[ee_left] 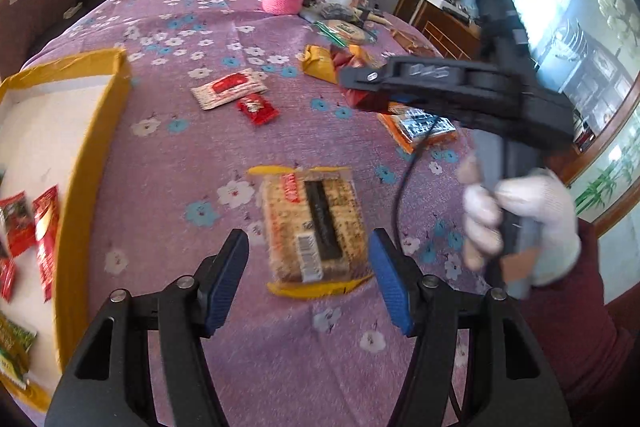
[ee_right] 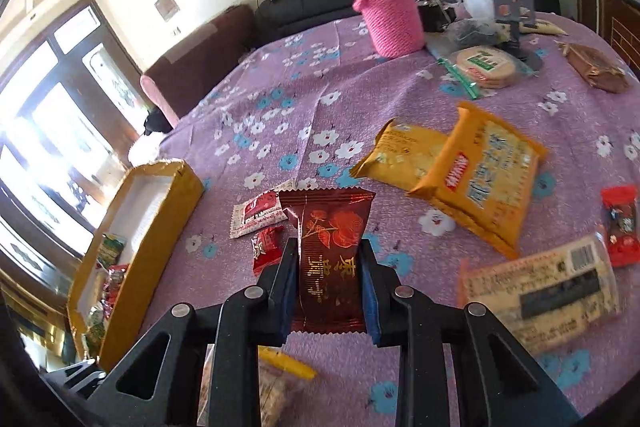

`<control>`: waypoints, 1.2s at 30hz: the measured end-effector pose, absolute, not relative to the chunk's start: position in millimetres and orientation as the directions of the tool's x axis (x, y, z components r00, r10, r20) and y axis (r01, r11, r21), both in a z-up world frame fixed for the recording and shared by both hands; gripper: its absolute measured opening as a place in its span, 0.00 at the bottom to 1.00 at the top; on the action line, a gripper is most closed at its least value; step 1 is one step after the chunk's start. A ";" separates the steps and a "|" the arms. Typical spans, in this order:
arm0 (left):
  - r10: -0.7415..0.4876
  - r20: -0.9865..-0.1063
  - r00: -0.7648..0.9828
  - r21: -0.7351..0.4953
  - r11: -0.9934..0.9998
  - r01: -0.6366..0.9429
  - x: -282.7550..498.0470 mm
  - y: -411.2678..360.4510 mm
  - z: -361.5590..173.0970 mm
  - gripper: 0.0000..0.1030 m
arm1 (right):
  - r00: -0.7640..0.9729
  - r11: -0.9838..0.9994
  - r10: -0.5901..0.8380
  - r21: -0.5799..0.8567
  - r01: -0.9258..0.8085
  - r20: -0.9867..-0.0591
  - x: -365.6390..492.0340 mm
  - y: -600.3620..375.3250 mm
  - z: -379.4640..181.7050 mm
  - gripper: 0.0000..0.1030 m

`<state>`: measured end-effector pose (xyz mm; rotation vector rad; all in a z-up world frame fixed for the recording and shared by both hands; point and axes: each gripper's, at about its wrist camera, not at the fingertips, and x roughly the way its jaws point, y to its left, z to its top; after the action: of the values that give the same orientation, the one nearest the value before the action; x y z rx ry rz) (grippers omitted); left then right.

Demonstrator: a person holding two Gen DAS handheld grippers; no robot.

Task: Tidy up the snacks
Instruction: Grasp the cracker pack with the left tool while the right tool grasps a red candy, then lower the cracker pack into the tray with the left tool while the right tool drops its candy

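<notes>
Yellow box (ee_right: 160,223) has some snacks inside, but many lie on the cloth; right gripper (ee_right: 330,267) squeezes a dark red packet (ee_right: 332,239), left gripper (ee_left: 308,279) stands wide over a cracker pack (ee_left: 316,227)

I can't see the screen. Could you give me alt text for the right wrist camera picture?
The right gripper is shut on a dark red snack packet with a gold rose print, above a purple flowered tablecloth. Yellow cracker packs lie scattered to the right, and an open yellow box holding snacks sits at left. A pink-sleeved bottle stands behind.
</notes>
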<state>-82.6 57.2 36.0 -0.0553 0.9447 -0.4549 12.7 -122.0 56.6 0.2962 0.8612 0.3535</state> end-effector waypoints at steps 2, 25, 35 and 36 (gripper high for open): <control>-0.384 -0.778 0.498 -0.204 0.903 0.378 -74.1 41.9 29.4 0.59 | 0.624 0.882 0.445 0.435 -0.180 -0.642 3.8 -136.6 62.8 0.27; -0.305 -0.731 0.610 -0.150 0.945 0.292 -69.5 52.8 42.4 0.67 | 0.679 0.876 0.425 0.461 -0.142 -0.598 -7.4 -155.3 54.4 0.28; -0.062 -0.660 0.749 -0.045 0.998 0.042 -62.3 210.8 109.1 0.67 | 0.610 0.854 0.495 0.478 -0.206 -0.620 -4.0 -108.4 66.8 0.27; -0.043 -0.658 0.752 -0.042 0.999 0.020 -59.3 223.6 110.7 0.67 | 0.597 0.842 0.517 0.488 -0.229 -0.613 -3.5 -95.4 74.3 0.27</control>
<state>-59.3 223.6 110.7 -0.0329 0.7189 -0.0342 -3.5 -95.4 74.3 0.3812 0.8249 0.4453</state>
